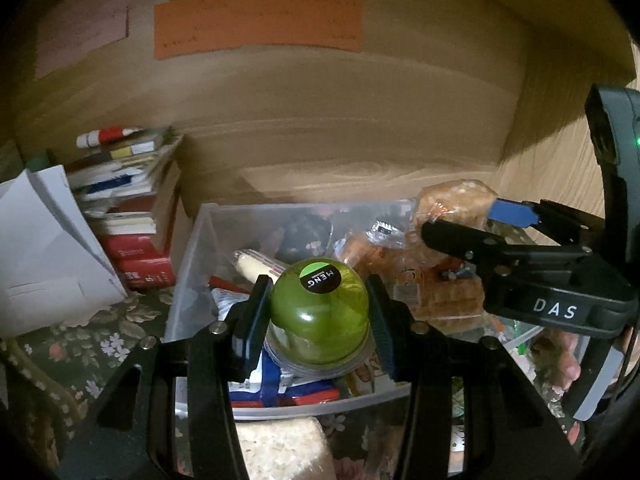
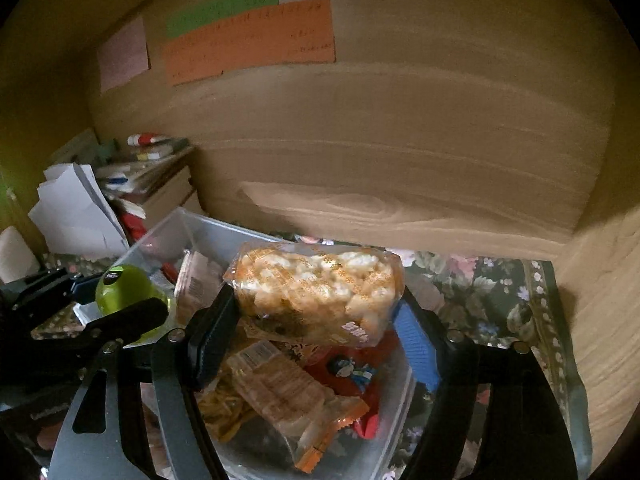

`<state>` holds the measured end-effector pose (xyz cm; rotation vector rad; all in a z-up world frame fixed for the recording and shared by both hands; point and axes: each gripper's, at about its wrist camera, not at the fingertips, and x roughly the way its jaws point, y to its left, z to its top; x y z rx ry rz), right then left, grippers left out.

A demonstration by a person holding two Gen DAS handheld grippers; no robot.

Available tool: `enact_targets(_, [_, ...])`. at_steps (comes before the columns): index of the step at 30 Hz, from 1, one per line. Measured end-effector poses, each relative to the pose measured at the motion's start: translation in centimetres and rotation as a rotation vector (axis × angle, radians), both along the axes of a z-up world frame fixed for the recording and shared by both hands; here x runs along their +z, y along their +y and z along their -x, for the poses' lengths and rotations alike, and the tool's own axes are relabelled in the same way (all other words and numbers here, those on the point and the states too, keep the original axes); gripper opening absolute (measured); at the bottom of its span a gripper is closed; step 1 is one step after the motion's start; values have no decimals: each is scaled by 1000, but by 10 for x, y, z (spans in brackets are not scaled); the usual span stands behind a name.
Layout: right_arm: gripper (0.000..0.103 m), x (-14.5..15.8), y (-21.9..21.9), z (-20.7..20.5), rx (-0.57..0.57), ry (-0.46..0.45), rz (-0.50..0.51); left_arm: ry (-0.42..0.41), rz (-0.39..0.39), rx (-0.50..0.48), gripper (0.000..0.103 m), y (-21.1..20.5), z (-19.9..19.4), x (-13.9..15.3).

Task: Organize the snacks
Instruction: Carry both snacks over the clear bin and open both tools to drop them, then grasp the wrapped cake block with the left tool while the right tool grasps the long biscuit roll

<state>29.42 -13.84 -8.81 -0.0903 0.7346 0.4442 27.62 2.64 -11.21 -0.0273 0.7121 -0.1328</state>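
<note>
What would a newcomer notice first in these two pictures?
First, the green jelly cup, gripped by the left gripper above the clear plastic box of snacks. Next, the puffed rice bar held in the right gripper over the same box. Behind, an orange paper sticks on the wooden wall.

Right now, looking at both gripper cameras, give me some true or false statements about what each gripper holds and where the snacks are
1. The left gripper is shut on a green domed cup. True.
2. The right gripper is open and holds nothing. False: it is shut on a puffed rice snack pack.
3. Both held snacks are over the clear plastic bin. True.
4. The clear plastic bin has no snacks in it. False: several wrapped snacks lie inside, among them an orange-edged packet.
5. The stack of books stands to the right of the bin. False: it is on the bin's left, beside a white paper bag.
</note>
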Motion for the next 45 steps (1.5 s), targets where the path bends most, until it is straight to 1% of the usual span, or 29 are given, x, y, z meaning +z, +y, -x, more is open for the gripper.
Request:
enact_targets(1, [73, -1, 0, -1, -2, 1, 4, 11, 4, -3, 47, 0, -2, -2])
enact_targets(4, [75, -1, 0, 0, -2, -1, 16, -5, 11, 6, 47, 1, -1, 0])
enact_targets(6, [77, 2, -2, 3, -8, -19, 17, -18, 16, 6, 49, 2, 2, 4])
enact_targets(8, [82, 7, -4, 6, -9, -41, 18, -29, 17, 9, 51, 3, 7, 9])
enact_targets(12, [83, 18, -4, 17, 0, -81, 15, -53, 14, 10, 53, 8, 21, 19])
enact_targets(15, [84, 24, -4, 27, 9, -102, 6, -73, 4, 12, 60, 11, 34, 25])
enact_targets(17, [84, 28, -6, 35, 12, -111, -5, -92, -9, 24, 72, 16, 45, 28])
enact_targets(20, [85, 32, -11, 48, 18, -113, -30, -88, -18, 45, 80, 23, 60, 27])
enact_targets(22, [86, 32, -14, 55, 25, -108, -42, -66, -23, 57, 82, 29, 66, 21])
enact_targets(24, [86, 29, -17, 65, 35, -98, -45, -42, -29, 66, 83, 34, 72, 15])
enact_targets(26, [86, 25, -18, 73, 41, -89, -38, -9, -30, 71, 87, 39, 77, 4])
enact_targets(29, [86, 15, -24, 85, 50, -59, -37, 39, -26, 71, 88, 42, 81, -11])
enact_targets(32, [86, 2, -28, 95, 63, -9, -52, 76, -31, 69, 90, 43, 82, -26])
enact_targets(38, [86, -24, -27, 109, 70, 88, -85, 157, 8, 56, 91, 37, 77, -55])
enact_targets(41, [86, -35, -22, 113, 94, 131, -88, 171, -5, 52, 91, 31, 75, -61])
enact_targets(42, [86, -39, -19, 113, 103, 144, -81, 169, -12, 55, 90, 30, 75, -62])
enact_targets(43, [86, -42, -17, 112, 110, 157, -74, 167, -18, 58, 86, 29, 75, -62])
enact_targets(45, [84, -50, -13, 110, 128, 193, -64, 162, -11, 55, 84, 30, 78, -62])
